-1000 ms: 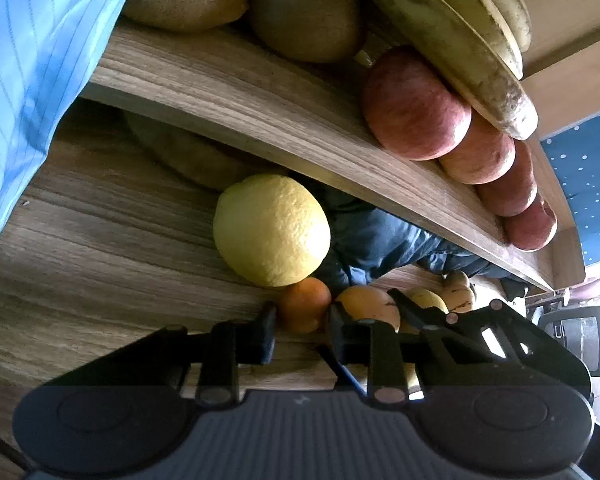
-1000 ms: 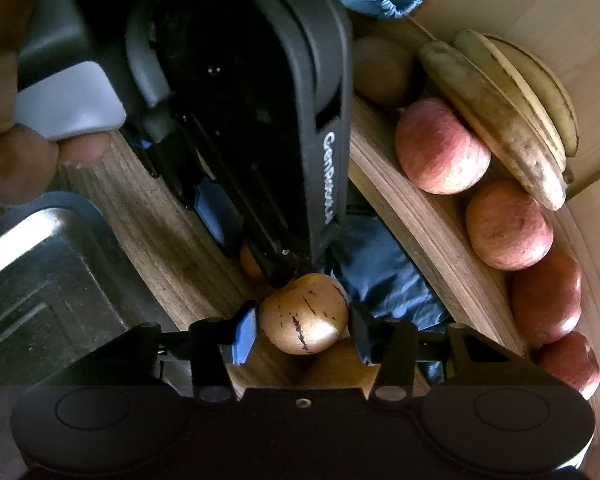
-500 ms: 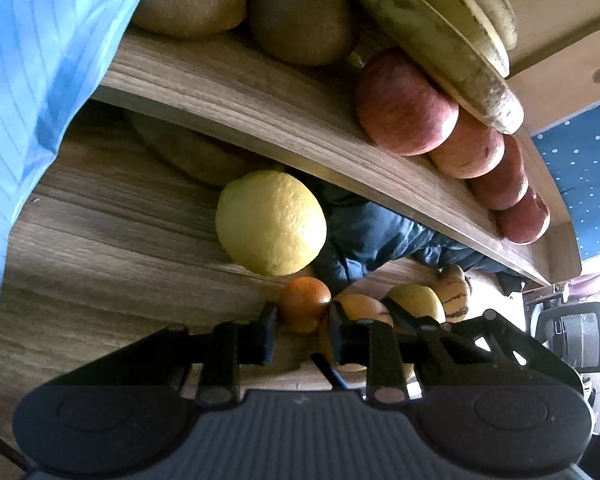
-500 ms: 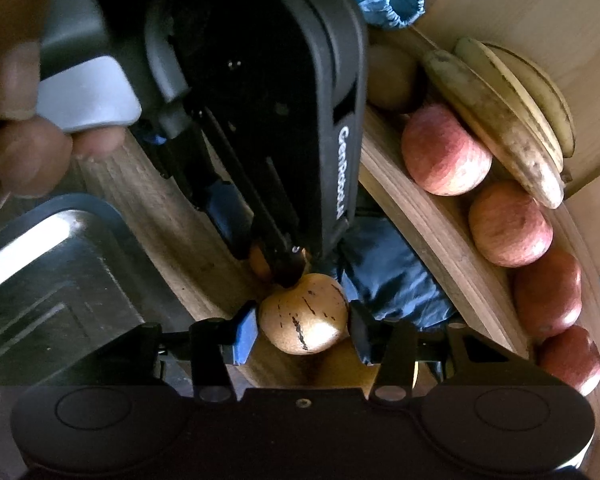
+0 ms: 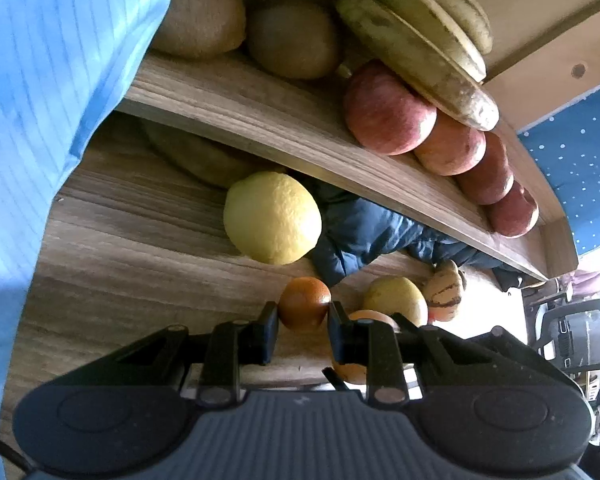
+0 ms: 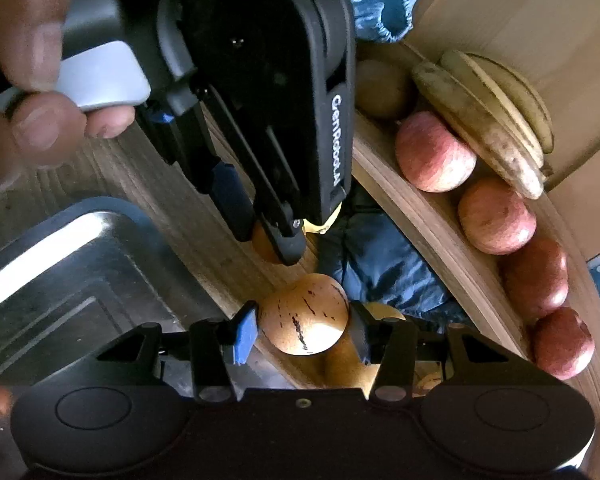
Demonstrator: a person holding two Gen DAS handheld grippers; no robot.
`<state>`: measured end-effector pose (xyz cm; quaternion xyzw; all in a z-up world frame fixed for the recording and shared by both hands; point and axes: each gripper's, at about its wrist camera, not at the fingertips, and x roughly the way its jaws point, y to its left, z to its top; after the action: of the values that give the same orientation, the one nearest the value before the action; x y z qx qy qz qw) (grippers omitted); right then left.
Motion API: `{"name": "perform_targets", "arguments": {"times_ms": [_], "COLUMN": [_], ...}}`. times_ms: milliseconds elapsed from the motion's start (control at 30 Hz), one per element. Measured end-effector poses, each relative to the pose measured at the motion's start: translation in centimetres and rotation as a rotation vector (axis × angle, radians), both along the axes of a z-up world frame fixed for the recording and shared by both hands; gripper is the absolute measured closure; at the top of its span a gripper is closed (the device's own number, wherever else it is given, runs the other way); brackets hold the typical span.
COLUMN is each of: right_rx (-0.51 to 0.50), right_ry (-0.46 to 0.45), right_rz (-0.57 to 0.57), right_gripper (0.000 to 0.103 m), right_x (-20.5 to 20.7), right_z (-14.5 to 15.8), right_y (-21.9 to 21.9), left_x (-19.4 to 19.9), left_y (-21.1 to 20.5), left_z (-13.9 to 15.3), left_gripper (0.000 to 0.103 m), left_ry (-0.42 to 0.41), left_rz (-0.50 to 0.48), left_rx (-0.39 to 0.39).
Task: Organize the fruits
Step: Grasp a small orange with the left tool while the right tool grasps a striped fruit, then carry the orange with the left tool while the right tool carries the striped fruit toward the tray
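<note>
Wood-grain tabletop with a raised shelf board of the same dark-streaked veneer curving across above it, backed by a paler plain-wood panel with one round plug in its edge. Beyond the shelf's far end, blue fabric with small white dots, and below it a black office chair in strong, washed-out daylight. In the right wrist view, brushed-metal tray with a dark rim at lower left on the tabletop, and dark blue crumpled cloth under the shelf board.
</note>
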<state>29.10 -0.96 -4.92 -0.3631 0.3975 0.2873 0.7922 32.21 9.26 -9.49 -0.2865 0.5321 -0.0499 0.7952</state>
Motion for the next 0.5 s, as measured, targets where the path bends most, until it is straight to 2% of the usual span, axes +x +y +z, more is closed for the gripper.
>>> {"name": "perform_targets", "arguments": {"times_ms": [500], "right_rx": [0.036], "right_ry": [-0.034], "right_rz": [-0.044], "right_gripper": [0.053], "right_x": [-3.3], "right_z": [2.5], "right_y": [-1.7], "left_x": [-3.1], "left_y": [-1.2], "left_z": [1.6], "left_gripper": [0.074], "left_ry": [-0.019], "left_rz": [-0.026], "left_rx": [0.039]}}
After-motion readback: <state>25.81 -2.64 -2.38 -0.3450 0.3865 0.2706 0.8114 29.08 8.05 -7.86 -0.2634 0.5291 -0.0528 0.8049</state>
